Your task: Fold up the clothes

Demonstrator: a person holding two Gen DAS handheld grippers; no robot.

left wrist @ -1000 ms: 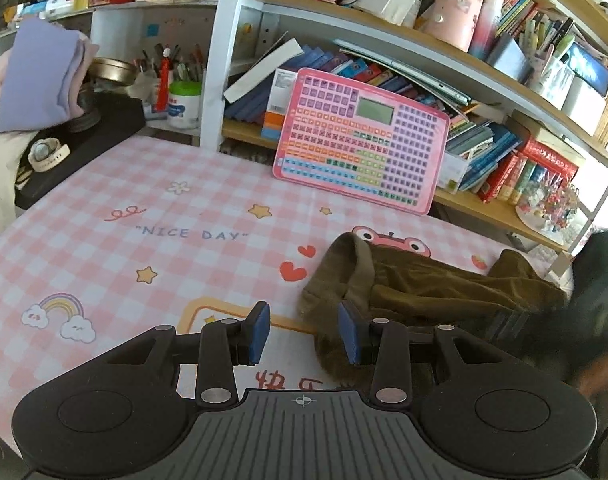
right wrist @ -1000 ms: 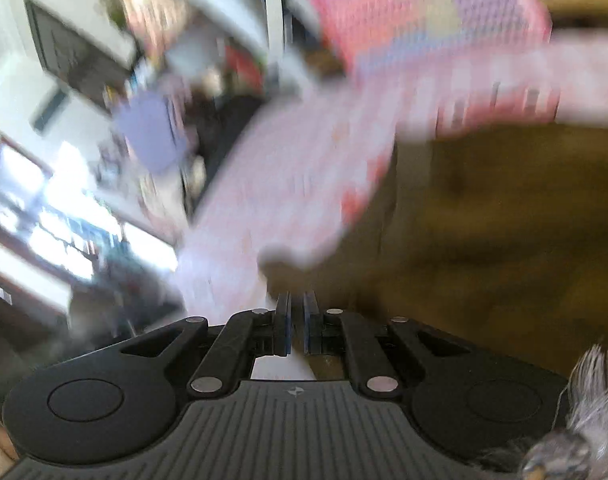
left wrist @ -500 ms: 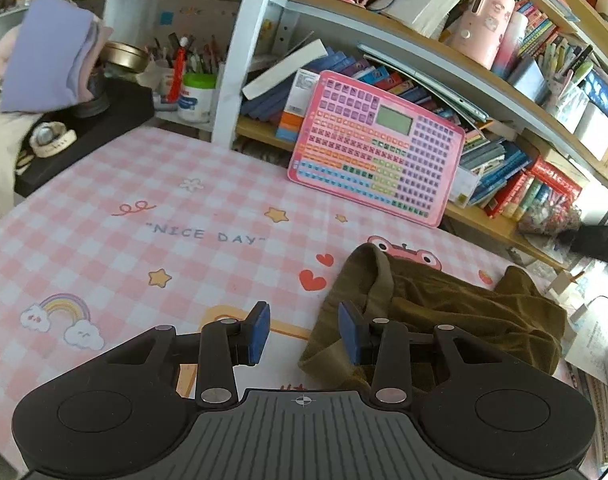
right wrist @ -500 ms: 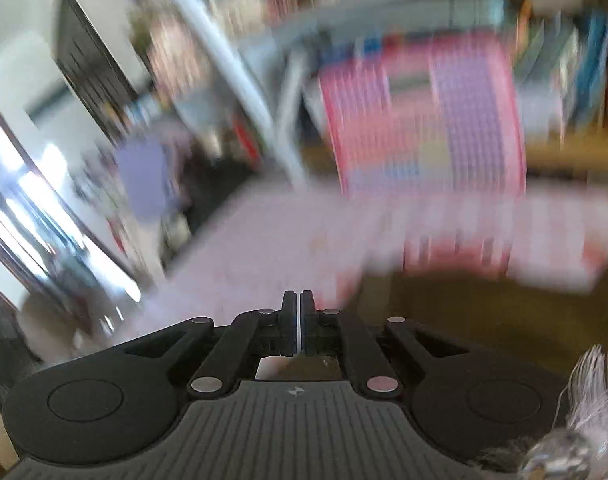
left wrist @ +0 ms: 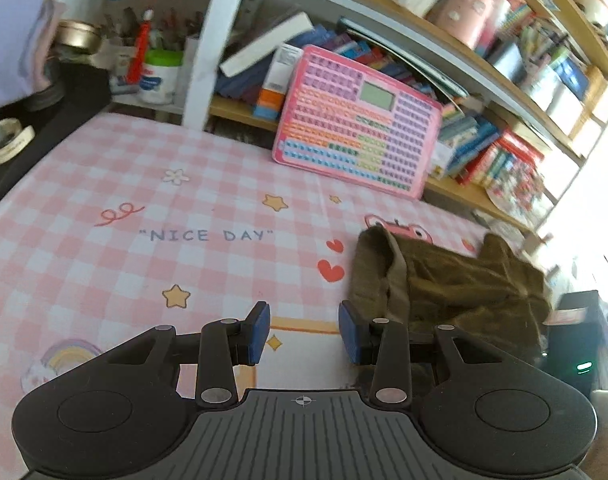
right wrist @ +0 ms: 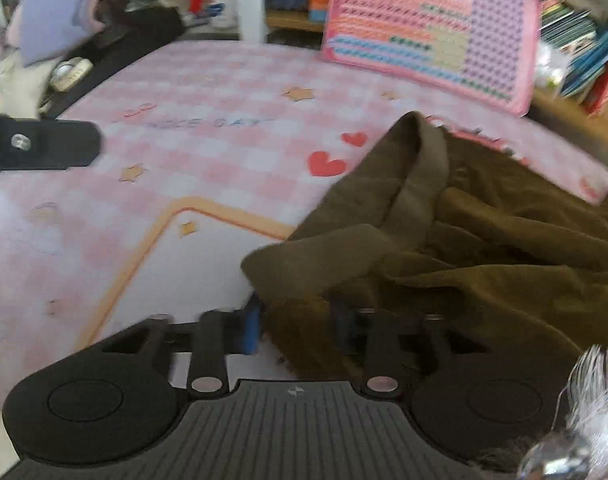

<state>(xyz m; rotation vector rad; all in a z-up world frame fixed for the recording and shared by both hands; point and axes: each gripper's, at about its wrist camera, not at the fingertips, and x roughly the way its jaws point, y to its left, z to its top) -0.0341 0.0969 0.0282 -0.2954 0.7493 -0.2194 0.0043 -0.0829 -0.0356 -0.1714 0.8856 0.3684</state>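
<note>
An olive-brown garment (left wrist: 443, 288) lies crumpled on the pink checked tablecloth (left wrist: 144, 200), right of centre. My left gripper (left wrist: 304, 332) is open and empty, just left of the garment's near edge. My right gripper (right wrist: 298, 326) is open, low over the table, with the garment's near corner (right wrist: 443, 248) lying between and over its fingers. The view is blurred, so I cannot tell if the pads touch the cloth. A dark part of the left gripper (right wrist: 44, 146) shows at the left of the right wrist view.
A pink toy keyboard tablet (left wrist: 355, 136) leans against the bookshelf (left wrist: 463, 56) at the back. A black surface with tape rolls (left wrist: 4, 140) and a lilac cloth (left wrist: 12, 40) sit at the far left. A black device (left wrist: 579, 344) stands off the table's right edge.
My right gripper was shut and swinging fast; now it is open and down at the garment's near corner. My left gripper has stayed open and moved slightly closer to the table.
</note>
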